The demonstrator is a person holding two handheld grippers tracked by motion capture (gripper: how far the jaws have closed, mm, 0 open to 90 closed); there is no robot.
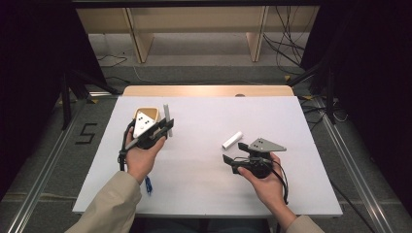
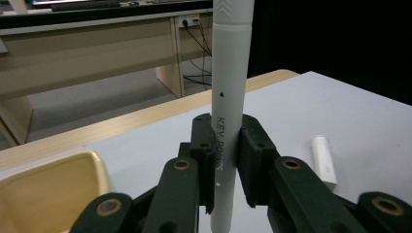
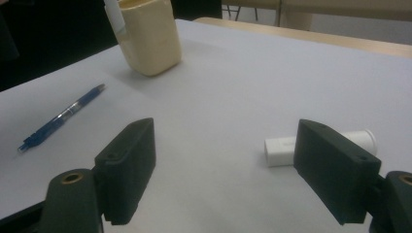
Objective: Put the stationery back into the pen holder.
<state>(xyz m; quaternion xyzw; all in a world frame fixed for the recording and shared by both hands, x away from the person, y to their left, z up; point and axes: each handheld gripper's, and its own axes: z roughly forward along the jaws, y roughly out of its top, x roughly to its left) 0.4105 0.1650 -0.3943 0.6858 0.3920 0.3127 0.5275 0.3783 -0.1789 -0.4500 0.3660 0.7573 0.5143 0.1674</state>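
Gripping a white marker (image 2: 228,97) upright in left tool (image 2: 227,160), beside cream cup (image 2: 48,189). Right tool (image 3: 223,170) spread wide near white cap (image 3: 282,148)

The left hand (image 1: 141,158) comes in from the bottom left in a tan sleeve (image 1: 108,206) and holds the left hand-held gripper (image 1: 166,127) raised, its jaws closed on a white marker (image 2: 228,97) that stands upright between them. The right hand (image 1: 266,183) reaches in from the bottom right and holds the right hand-held gripper (image 1: 233,155) low over the bench (image 1: 204,194), pointing left, its jaws spread wide with nothing between them.
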